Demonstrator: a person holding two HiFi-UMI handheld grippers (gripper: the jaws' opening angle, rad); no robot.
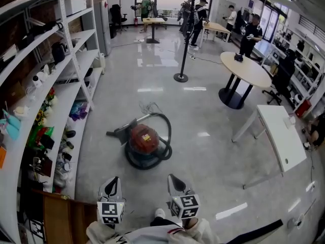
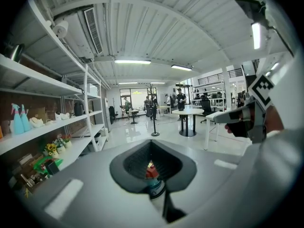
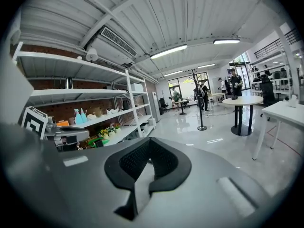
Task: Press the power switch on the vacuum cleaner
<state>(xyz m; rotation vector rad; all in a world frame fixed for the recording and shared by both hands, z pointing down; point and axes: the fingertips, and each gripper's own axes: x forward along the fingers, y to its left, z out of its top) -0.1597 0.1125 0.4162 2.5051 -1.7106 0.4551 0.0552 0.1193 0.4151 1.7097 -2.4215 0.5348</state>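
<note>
Low in the head view, two grippers point forward side by side. The left gripper (image 1: pixel 114 183) and right gripper (image 1: pixel 174 182) each have their jaws closed together on nothing. Ahead of both and well apart from them, one vacuum cleaner (image 1: pixel 144 139) sits on the floor (image 1: pixel 203 156), slightly nearer the left gripper's line. Its long axis runs across the view, with the nozzle end pointing left toward the shelves (image 1: pixel 76 60) and the hose (image 1: pixel 168 131) looping round the right side. Farther off stands one round table (image 1: pixel 251 72).

A: Gripper look?
B: Grey shells on left gripper (image 1: pixel 112 183) and right gripper (image 1: pixel 175 181), pointed tips, black ribbed pads (image 3: pixel 128 163), white marker cube (image 1: pixel 110 212) with black squares on each.
A: Clothing?
B: White sleeves (image 1: pixel 99 233), red-black trim.
</note>
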